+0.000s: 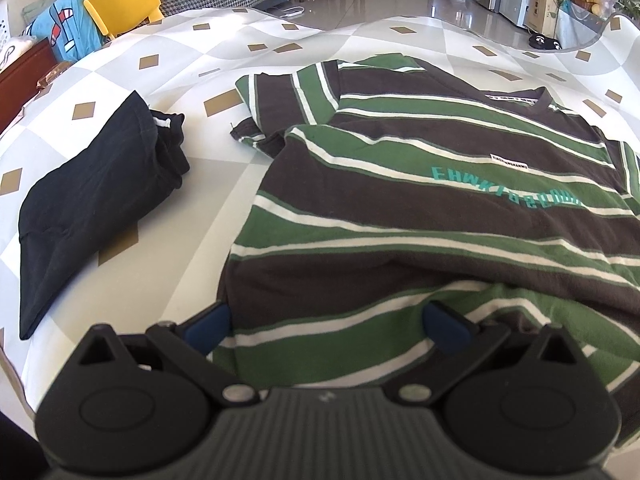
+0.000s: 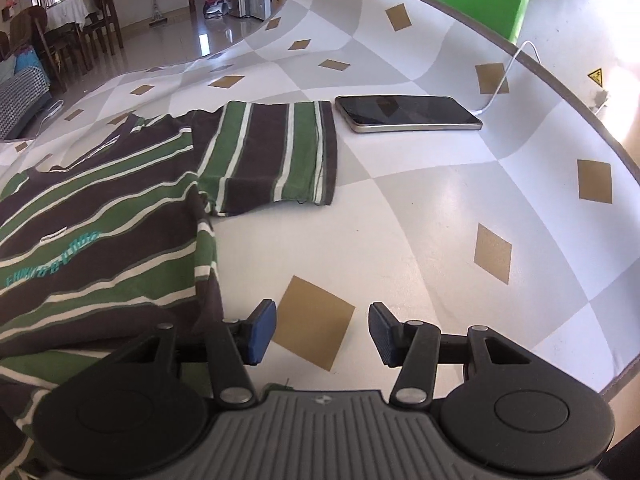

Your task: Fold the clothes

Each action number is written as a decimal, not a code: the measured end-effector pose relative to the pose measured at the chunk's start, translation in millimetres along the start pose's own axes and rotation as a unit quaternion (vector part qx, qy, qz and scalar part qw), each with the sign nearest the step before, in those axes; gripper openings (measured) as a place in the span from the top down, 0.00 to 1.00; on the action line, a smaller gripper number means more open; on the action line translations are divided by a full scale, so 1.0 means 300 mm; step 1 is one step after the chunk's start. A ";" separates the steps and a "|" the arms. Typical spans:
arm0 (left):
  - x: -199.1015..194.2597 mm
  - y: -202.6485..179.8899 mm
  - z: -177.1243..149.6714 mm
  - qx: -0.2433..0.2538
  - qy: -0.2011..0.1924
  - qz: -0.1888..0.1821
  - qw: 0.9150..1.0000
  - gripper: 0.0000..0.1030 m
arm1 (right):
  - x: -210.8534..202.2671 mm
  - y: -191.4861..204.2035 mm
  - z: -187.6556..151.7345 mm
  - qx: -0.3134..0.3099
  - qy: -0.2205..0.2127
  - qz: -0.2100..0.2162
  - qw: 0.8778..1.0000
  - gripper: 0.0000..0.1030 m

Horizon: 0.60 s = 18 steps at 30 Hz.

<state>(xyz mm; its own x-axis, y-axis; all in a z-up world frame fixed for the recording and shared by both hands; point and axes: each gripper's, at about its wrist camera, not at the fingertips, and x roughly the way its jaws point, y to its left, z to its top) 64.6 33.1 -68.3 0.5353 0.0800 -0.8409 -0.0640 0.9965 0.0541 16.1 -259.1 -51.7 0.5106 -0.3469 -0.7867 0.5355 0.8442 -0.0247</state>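
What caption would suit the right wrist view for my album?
Open right gripper hovers over bare patterned tablecloth beside a striped T-shirt, a phone charging beyond.

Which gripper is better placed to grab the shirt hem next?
Left gripper: its open fingers already straddle the striped shirt hem. The right gripper is open over bare table beside the shirt.

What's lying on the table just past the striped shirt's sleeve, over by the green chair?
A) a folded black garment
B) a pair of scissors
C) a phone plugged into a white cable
C: in the right wrist view a dark phone with a white cable lies beside the sleeve.
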 end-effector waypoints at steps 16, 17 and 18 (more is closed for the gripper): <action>-0.014 0.007 -0.003 0.002 0.005 0.001 1.000 0.00 | -0.155 0.127 -0.053 -0.112 -0.012 0.226 0.968 0.52; -0.014 0.007 -0.003 0.002 0.005 0.001 1.000 0.00 | -0.164 0.140 -0.062 -0.124 -0.013 0.234 0.964 0.52; -0.014 0.007 -0.003 0.002 0.005 0.001 1.000 0.00 | -0.171 0.155 -0.070 -0.136 -0.015 0.241 0.961 0.52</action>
<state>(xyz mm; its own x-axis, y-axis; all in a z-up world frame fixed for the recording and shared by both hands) 61.6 35.0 -65.1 0.5260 0.0823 -0.8465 -0.0621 0.9964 0.0582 0.8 -193.5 -25.4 0.6765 0.1021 -0.7293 0.0393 0.9839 0.1741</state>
